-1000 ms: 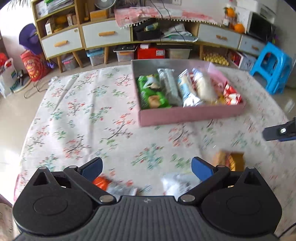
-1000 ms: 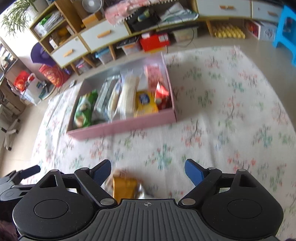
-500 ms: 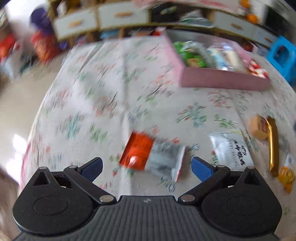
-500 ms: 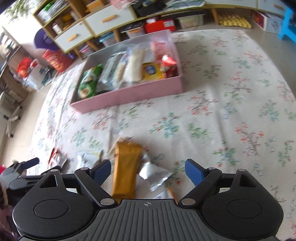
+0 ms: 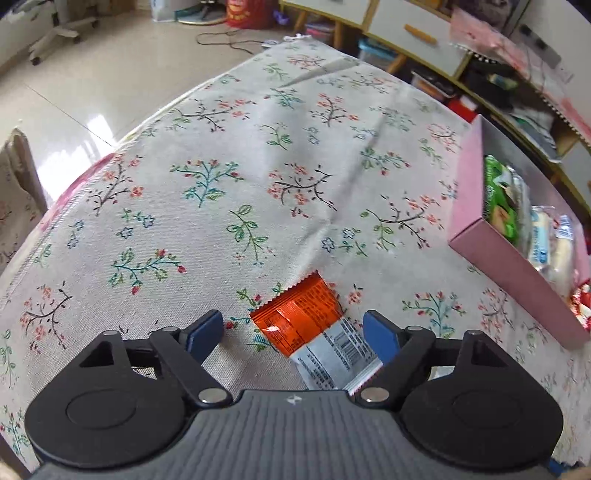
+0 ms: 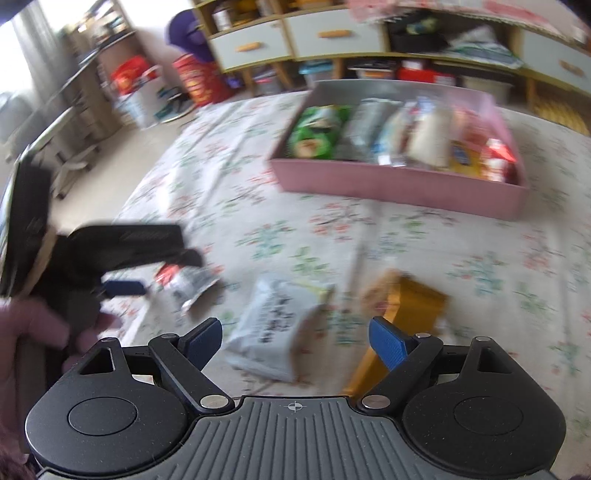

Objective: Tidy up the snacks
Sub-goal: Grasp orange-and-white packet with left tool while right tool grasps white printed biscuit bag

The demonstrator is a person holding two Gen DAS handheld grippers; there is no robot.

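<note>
An orange and white snack packet point(image 5: 314, 328) lies flat on the floral tablecloth between the open jaws of my left gripper point(image 5: 293, 332); it shows in the right wrist view point(image 6: 188, 282) too, under that gripper point(image 6: 125, 288). My right gripper point(image 6: 295, 338) is open over a white snack bag point(image 6: 275, 325), with a yellow-gold packet point(image 6: 406, 306) just right of it. A pink box point(image 6: 399, 186) holding several snacks stands farther back; it also shows at the right of the left wrist view point(image 5: 517, 273).
The tablecloth's left edge point(image 5: 55, 206) drops to a tiled floor. Low cabinets with drawers point(image 6: 317, 35) and storage bins line the far wall. A person's hand point(image 6: 33, 325) holds the left gripper.
My left gripper swung left and came down around the orange packet. My right gripper moved left, from over the yellow packet to over the white bag.
</note>
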